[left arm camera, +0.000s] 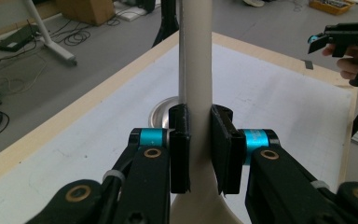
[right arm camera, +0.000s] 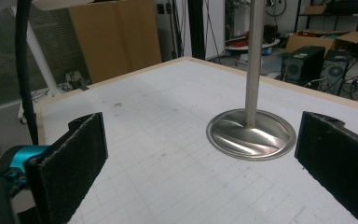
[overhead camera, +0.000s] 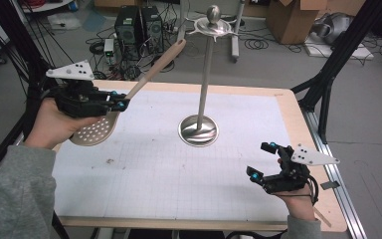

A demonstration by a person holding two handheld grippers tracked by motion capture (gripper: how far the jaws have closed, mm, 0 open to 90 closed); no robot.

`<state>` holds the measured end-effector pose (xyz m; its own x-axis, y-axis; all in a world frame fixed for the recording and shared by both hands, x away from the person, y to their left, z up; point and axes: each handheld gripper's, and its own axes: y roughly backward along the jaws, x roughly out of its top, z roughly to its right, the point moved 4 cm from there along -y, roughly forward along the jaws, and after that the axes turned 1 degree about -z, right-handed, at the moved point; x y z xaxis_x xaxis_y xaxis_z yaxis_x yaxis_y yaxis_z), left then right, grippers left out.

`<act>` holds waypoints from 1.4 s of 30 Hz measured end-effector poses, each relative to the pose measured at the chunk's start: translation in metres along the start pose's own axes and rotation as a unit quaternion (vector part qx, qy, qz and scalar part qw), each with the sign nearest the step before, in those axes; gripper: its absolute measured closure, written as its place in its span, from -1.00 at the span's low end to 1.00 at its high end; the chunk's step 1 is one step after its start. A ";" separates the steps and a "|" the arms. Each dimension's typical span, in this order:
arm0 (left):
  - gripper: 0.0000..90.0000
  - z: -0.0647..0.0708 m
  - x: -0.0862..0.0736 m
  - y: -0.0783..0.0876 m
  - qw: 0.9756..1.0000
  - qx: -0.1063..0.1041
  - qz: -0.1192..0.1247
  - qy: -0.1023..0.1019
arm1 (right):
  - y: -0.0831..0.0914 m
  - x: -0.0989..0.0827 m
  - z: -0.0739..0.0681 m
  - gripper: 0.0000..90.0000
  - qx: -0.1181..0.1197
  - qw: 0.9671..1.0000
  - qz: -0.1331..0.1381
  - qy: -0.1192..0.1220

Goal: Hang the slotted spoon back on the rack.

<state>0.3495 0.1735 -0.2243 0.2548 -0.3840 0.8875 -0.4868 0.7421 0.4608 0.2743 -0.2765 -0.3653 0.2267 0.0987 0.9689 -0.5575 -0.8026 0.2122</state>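
Left gripper [overhead camera: 121, 103]: at the left of the high view, raised off the desk, jaws closed on the neck of a slotted spoon [overhead camera: 129, 97]. In the left gripper view the black pads clamp the pale handle [left arm camera: 196, 70] from both sides, the handle running straight up the frame between them.

Slotted spoon: wooden handle slanting toward the upper middle of the high view; perforated metal bowl [overhead camera: 95, 132] hanging below the left hand [overhead camera: 54, 124], above the desk's left edge.

Right gripper [overhead camera: 262, 160]: at the lower right of the high view, jaws spread wide with nothing between them. In the right gripper view its two pads stand far apart at the lower left and lower right of the frame.

Stand [overhead camera: 205, 84]: metal pole on a round base [overhead camera: 198, 130] at the middle of the desk, with a hooked crown and ball at the top; well apart from both grippers.

Desk [overhead camera: 288, 107]: wooden rim, white gridded mat.

Floor beyond: computer towers [overhead camera: 139, 25], cables, cardboard boxes.
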 end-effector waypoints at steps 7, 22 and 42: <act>0.73 0.001 0.012 0.001 1.000 0.004 0.011 0.003 | 0.000 0.000 0.000 -0.97 0.001 1.000 0.000 0.001; 0.73 0.003 0.019 -0.011 1.000 0.004 0.013 0.001 | 0.004 0.000 0.002 -0.97 -0.001 1.000 0.005 -0.004; 0.73 0.002 0.013 -0.023 1.000 0.000 0.017 0.007 | 0.004 0.000 0.003 -0.97 -0.002 1.000 0.009 -0.001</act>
<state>0.3626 0.1502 -0.2236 0.2500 -0.3497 0.9029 -0.4959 0.7547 0.4296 0.2742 -0.2819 -0.3648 0.2188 0.0836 0.9722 -0.5648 -0.8016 0.1960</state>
